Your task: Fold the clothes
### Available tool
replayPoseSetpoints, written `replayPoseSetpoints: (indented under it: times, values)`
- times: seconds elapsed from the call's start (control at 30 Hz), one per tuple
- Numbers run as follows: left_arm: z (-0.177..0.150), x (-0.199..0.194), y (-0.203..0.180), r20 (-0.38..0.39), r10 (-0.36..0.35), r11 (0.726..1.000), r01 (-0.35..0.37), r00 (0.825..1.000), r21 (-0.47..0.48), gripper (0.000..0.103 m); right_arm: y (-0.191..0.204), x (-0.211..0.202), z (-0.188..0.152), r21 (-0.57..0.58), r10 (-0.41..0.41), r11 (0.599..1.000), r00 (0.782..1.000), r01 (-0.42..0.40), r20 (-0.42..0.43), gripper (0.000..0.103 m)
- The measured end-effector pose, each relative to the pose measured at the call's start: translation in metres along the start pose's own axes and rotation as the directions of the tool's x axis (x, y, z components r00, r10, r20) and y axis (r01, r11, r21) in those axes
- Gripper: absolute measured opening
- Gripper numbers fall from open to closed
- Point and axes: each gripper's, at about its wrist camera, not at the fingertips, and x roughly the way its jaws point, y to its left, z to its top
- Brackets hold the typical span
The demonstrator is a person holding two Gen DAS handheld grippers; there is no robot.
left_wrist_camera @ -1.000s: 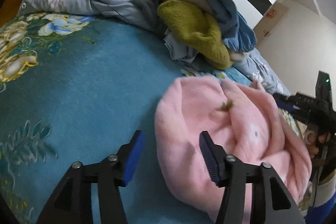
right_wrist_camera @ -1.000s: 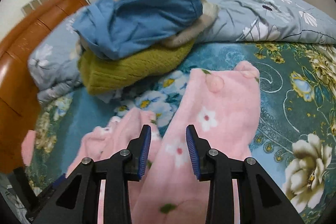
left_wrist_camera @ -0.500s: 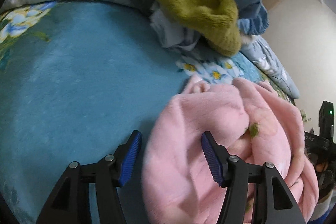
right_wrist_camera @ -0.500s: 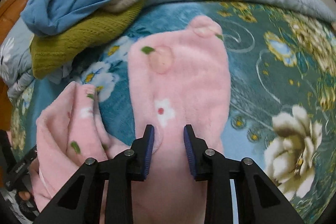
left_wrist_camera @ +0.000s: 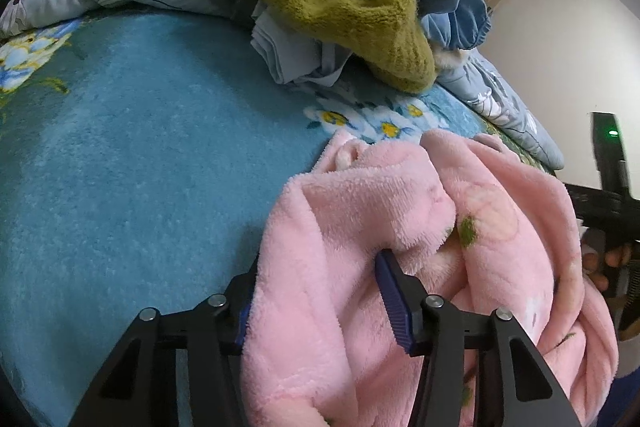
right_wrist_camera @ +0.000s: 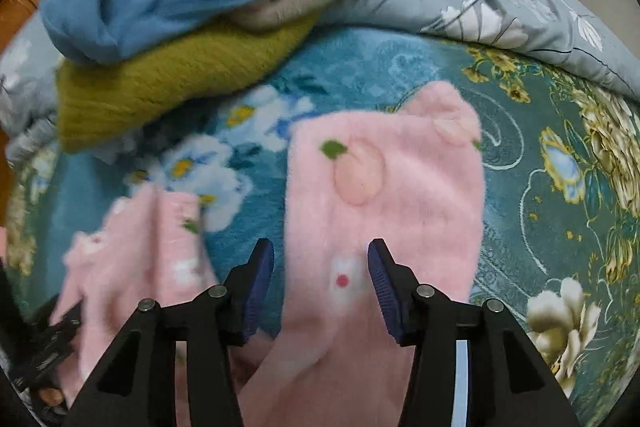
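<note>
plush teal bedspread under fleecy pink garment; left gripper and right gripper gape around folds.

Soft, even indoor light without glare. Left wrist view sharp, with faint shadow under the pink fleece garment. Right wrist view motion-blurred, most strongly at the clothes pile. Fisheye curvature and dark vignette at all edges.
</note>
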Motion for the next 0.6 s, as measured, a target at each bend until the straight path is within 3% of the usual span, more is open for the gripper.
replayPoseSetpoints:
  times: [0.07, 0.13, 0.2, 0.23, 0.33, 0.43, 0.6]
  values:
    - [0.000, 0.000, 0.000, 0.002, 0.001, 1.000, -0.001, 1.000, 0.001, 0.049, -0.004, 0.005, -0.003, 0.012, -0.016, 1.000, 1.000, 0.016, -0.015, 0.038]
    - [0.000, -0.002, 0.002, 0.004, -0.002, 1.000, 0.002, 1.000, -0.007, 0.041, -0.015, 0.002, -0.008, 0.035, 0.007, 0.999, 1.000, -0.007, -0.010, 0.006]
    - [0.001, -0.005, 0.003, 0.009, -0.020, 1.000, 0.020, 1.000, -0.022, 0.017, -0.028, -0.005, -0.013, 0.066, 0.039, 0.997, 0.999, -0.039, 0.004, 0.005]
    - [0.001, -0.007, 0.003, 0.016, -0.030, 0.999, 0.030, 0.999, -0.029, 0.015, -0.039, -0.012, -0.016, 0.090, 0.060, 0.994, 0.998, -0.062, 0.019, 0.005]
    - [0.006, -0.020, 0.003, 0.054, -0.073, 0.995, 0.076, 0.996, -0.064, 0.011, -0.074, -0.042, -0.024, 0.169, 0.117, 0.977, 0.989, -0.130, 0.086, 0.004]
    - [0.024, -0.043, 0.000, 0.125, -0.122, 0.986, 0.134, 0.985, -0.094, 0.010, -0.121, -0.088, -0.029, 0.255, 0.139, 0.948, 0.968, -0.191, 0.207, 0.004]
    - [0.065, -0.111, -0.031, 0.282, -0.180, 0.981, 0.192, 0.943, -0.016, 0.008, -0.174, -0.168, -0.039, 0.316, 0.115, 0.916, 0.915, -0.248, 0.387, 0.004]
